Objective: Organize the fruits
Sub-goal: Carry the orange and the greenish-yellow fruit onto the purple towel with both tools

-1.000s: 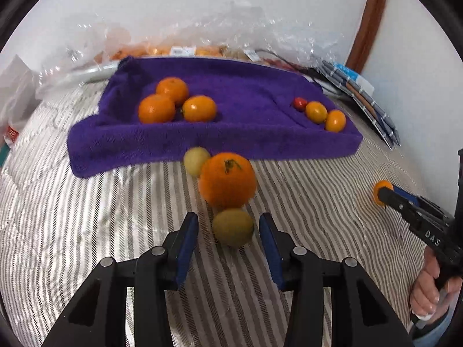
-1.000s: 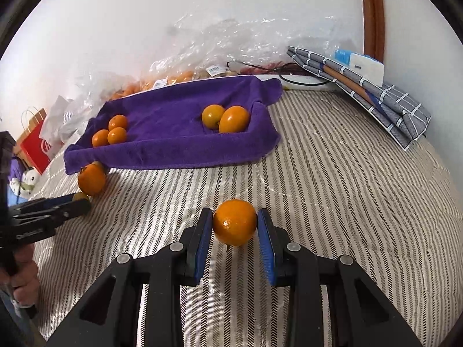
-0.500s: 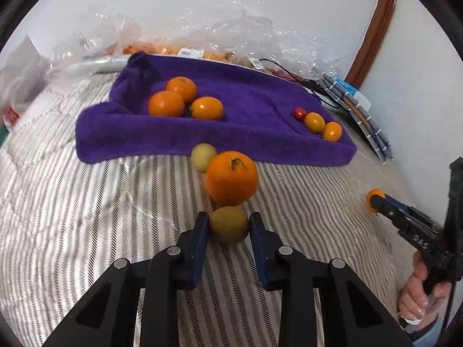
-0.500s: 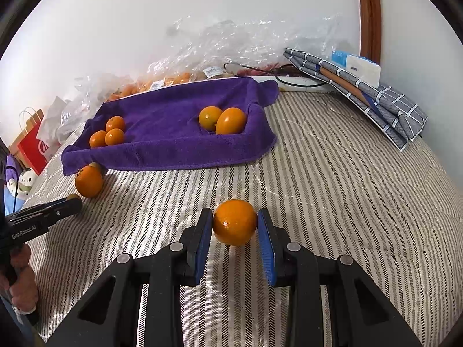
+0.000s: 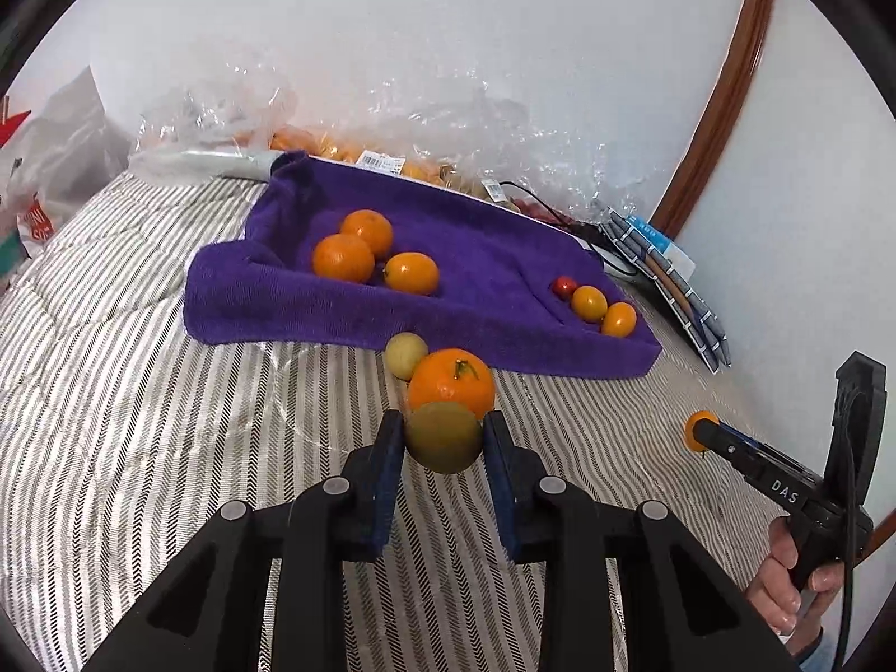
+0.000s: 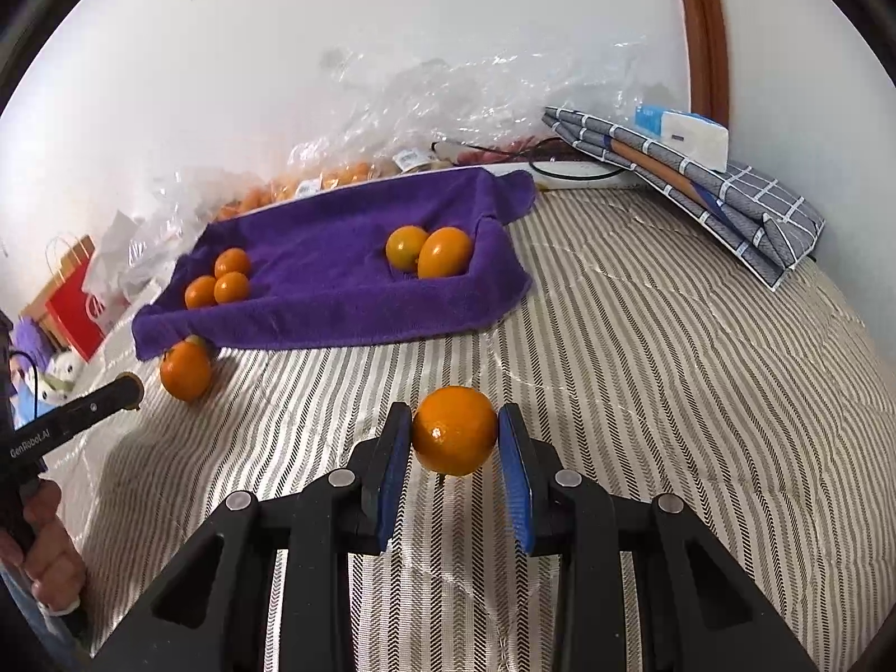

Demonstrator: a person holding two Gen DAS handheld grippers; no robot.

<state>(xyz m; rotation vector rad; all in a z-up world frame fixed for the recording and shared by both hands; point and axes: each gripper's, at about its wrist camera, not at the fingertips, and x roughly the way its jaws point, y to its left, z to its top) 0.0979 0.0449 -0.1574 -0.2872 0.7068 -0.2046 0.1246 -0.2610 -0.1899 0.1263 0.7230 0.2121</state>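
Observation:
My left gripper (image 5: 443,439) is shut on a yellow-green fruit (image 5: 443,437) and holds it above the striped bedcover. Just beyond it lie a large orange (image 5: 451,382) and a pale yellow fruit (image 5: 405,354), in front of the purple towel (image 5: 493,257). The towel holds three oranges (image 5: 358,249) at its left and a small red fruit (image 5: 563,285) with two small orange fruits (image 5: 603,311) at its right. My right gripper (image 6: 455,437) is shut on a small orange (image 6: 455,430), lifted off the bedcover. It also shows in the left wrist view (image 5: 707,434).
Clear plastic bags of fruit (image 5: 347,151) lie along the wall behind the towel. Folded checked cloth (image 6: 700,190) and a cable sit at the back right. A red paper bag (image 6: 78,302) stands at the far left. The large orange also shows in the right wrist view (image 6: 185,371).
My left gripper closed on the yellow-green fruit and lifted it off the bedcover. My right gripper kept its hold on the small orange and rose a little.

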